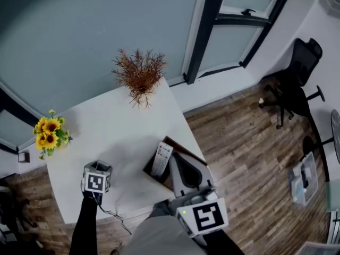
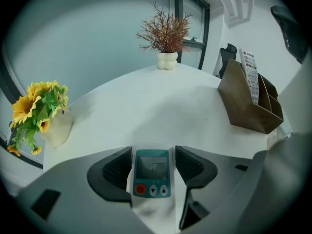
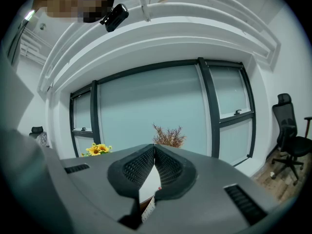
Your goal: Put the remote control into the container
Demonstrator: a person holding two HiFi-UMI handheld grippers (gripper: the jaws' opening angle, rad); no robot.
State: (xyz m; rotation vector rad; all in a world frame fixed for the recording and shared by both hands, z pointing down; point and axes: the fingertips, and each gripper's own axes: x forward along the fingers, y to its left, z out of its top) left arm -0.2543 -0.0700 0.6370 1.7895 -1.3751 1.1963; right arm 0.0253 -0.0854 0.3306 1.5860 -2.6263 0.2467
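The white table carries the wooden container near its right-hand edge, with one long white remote already standing upright in a slot. The right gripper hangs just beside that container, jaws pressed together on nothing, so it looks idle. The left gripper is at the near edge of the table, well apart from the container, tipped steeply down. Its jaws are spread wide around a small remote control with a teal-framed screen, a red button and two arrow keys. The remote's long axis runs straight along the gripper's line, screen end farthest out, so the pads face its long sides. A sliver of gap seems to show on the right pad, so I'd judge it straddled but not yet clamped, though it's close. From here, once it is gripped the carry would go rightward to the container.
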